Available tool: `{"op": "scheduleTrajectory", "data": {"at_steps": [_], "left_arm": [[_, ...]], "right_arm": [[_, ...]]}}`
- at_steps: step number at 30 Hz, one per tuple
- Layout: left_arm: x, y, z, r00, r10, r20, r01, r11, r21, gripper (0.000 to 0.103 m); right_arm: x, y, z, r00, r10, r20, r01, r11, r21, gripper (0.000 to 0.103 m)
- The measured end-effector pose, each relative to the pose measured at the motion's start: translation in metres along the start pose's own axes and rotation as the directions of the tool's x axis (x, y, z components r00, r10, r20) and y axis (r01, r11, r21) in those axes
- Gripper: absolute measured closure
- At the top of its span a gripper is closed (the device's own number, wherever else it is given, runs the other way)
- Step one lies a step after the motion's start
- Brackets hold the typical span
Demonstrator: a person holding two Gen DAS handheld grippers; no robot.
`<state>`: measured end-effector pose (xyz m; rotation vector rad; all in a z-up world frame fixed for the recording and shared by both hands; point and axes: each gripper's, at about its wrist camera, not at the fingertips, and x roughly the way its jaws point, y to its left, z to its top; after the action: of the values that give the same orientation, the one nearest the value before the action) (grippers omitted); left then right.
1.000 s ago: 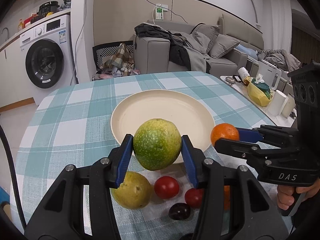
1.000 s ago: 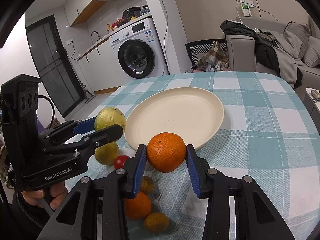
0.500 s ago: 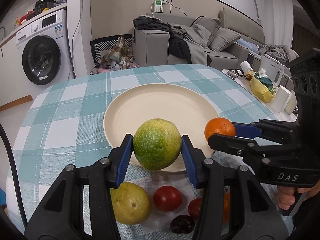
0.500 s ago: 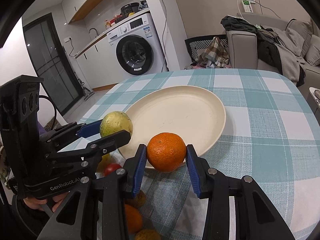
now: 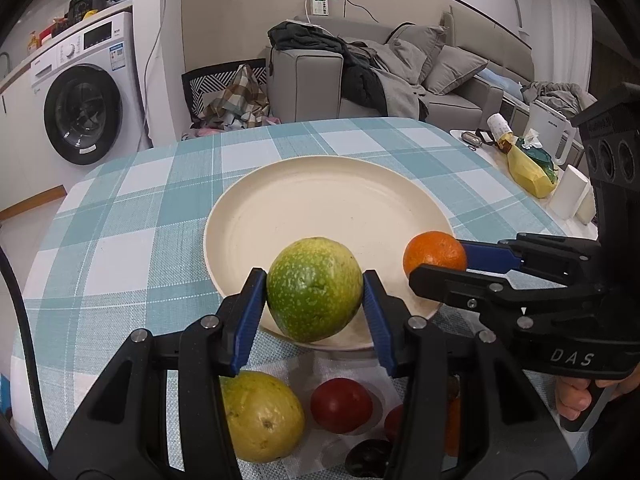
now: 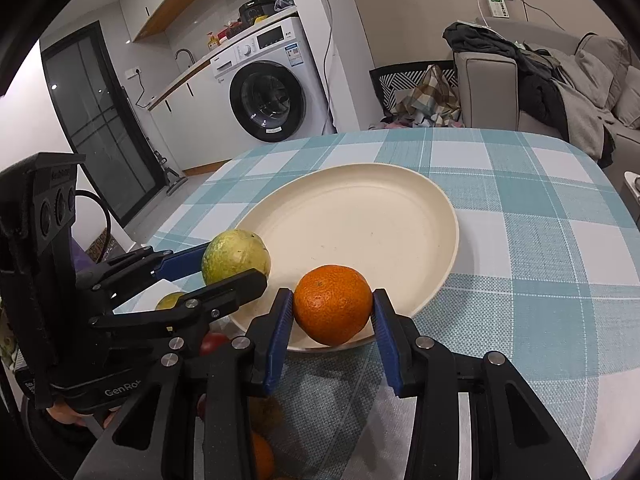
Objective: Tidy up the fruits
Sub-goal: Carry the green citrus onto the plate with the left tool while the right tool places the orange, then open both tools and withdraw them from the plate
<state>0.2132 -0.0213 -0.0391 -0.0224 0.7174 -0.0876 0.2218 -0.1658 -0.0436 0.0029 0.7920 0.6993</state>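
Note:
My left gripper [image 5: 315,312] is shut on a green speckled fruit [image 5: 315,289] and holds it over the near rim of the cream plate [image 5: 320,208]. My right gripper [image 6: 332,320] is shut on an orange [image 6: 333,304] above the plate's [image 6: 360,220] near edge. The orange [image 5: 434,252] and the right gripper [image 5: 452,268] also show at the right of the left wrist view. The green fruit [image 6: 235,256] and the left gripper [image 6: 224,270] show at the left of the right wrist view. The plate holds nothing.
Below the left gripper lie a yellow fruit [image 5: 260,416], a red fruit [image 5: 341,405] and a dark small fruit [image 5: 368,458]. More oranges [image 6: 262,456] lie under the right gripper. The table has a teal checked cloth [image 5: 120,240]. A sofa and washing machine stand behind.
Both grippers have moved forward with their fruits, from in front of the plate to over its near rim. The loose fruits on the cloth have slid lower in both views.

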Motion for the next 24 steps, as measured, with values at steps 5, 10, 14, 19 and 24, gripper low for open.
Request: {"op": "scheduleTrajectory", "data": {"at_steps": [5, 10, 14, 19, 24], "left_arm": [[0.001, 0.001, 0.000, 1.000, -0.001, -0.004, 0.001, 1.000, 0.004, 0.057], [-0.005, 0.001, -0.002, 1.000, -0.022, 0.015, 0.022, 1.000, 0.005, 0.057], [-0.014, 0.001, -0.001, 1.000, -0.016, 0.025, 0.015, 1.000, 0.019, 0.051], [-0.038, 0.007, -0.006, 0.999, -0.001, 0.047, 0.001, 1.000, -0.006, 0.017], [-0.067, 0.014, -0.017, 0.998, 0.010, 0.069, -0.009, 1.000, -0.028, 0.001]], "right_arm": [[0.002, 0.001, -0.001, 1.000, -0.010, 0.001, 0.010, 1.000, -0.008, 0.062], [-0.002, 0.003, -0.002, 1.000, -0.028, 0.009, 0.028, 1.000, -0.014, 0.061], [-0.011, 0.004, -0.001, 0.999, -0.033, 0.031, 0.034, 0.999, -0.015, 0.053], [-0.021, 0.008, -0.003, 0.998, -0.062, 0.035, 0.063, 0.997, -0.042, 0.046], [-0.040, 0.012, -0.013, 0.997, -0.062, 0.048, 0.065, 0.997, -0.052, 0.016]]}}
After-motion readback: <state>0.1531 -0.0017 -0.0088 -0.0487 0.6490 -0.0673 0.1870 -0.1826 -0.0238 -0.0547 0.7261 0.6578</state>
